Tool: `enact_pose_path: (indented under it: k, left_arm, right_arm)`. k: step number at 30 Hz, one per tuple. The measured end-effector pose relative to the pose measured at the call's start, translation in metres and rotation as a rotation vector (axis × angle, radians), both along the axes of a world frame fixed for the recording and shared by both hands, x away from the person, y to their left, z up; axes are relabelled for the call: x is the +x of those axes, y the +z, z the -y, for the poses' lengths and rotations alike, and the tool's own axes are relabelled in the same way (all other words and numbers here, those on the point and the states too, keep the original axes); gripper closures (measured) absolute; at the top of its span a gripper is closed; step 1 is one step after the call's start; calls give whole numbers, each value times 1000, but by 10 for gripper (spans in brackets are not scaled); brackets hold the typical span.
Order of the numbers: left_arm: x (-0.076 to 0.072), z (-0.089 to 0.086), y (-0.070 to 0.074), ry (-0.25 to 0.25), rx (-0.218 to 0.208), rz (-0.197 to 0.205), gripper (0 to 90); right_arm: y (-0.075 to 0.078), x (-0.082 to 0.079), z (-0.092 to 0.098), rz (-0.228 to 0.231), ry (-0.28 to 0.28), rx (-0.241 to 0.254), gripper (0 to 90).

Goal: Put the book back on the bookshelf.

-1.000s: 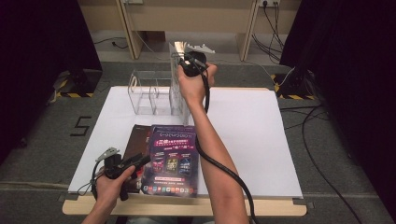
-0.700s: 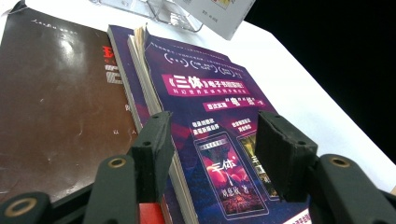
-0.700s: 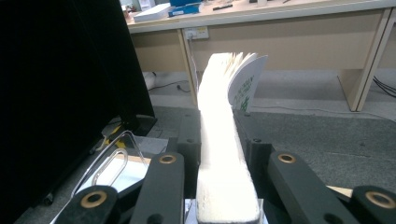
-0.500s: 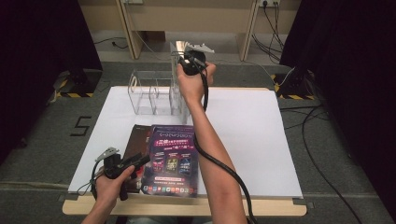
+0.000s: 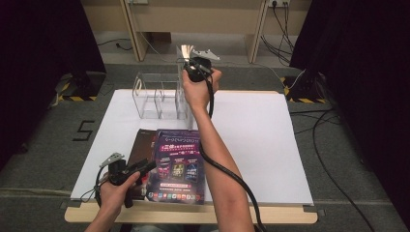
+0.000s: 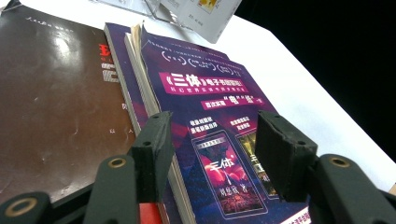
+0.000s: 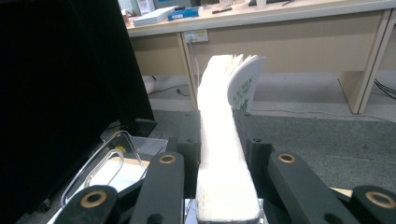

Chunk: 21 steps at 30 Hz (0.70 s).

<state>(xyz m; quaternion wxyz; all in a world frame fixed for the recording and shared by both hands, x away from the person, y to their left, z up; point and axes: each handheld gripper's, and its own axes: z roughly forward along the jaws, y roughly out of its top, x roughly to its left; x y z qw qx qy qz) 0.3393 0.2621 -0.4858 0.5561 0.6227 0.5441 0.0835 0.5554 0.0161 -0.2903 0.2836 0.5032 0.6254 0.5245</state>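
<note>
Right gripper: clamped on white book, pads on both sides of page block, book upright between jaws, pages fanning at top. High view: gripper raised at 12 o'clock, over clear acrylic rack.
White book position: in right gripper, above rack's right end, off the worktop.
Left gripper: jaws apart, nothing between pads. High view: at 7 o'clock near front edge.
Purple book: flat on worktop, just ahead of left gripper, its left edge by the left jaw; sits on a second purple-covered book.
Brown book: flat, at 9 o'clock of purple book, touching it.
Count: grippers 2; books 4 (1 held, 3 lying flat); rack 1.
</note>
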Motion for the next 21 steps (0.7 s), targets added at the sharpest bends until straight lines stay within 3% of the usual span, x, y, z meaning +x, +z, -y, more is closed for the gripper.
enact_pose_path:
  k: [10,21]
  left_arm:
    - [-1,1,0,-4,2,0,459]
    - [-1,3,0,-7,7,1,461]
  right_arm:
    - [-11,-10,4,23,-33,-22,738]
    - [-12,-16,17,-18,-19,-17,677]
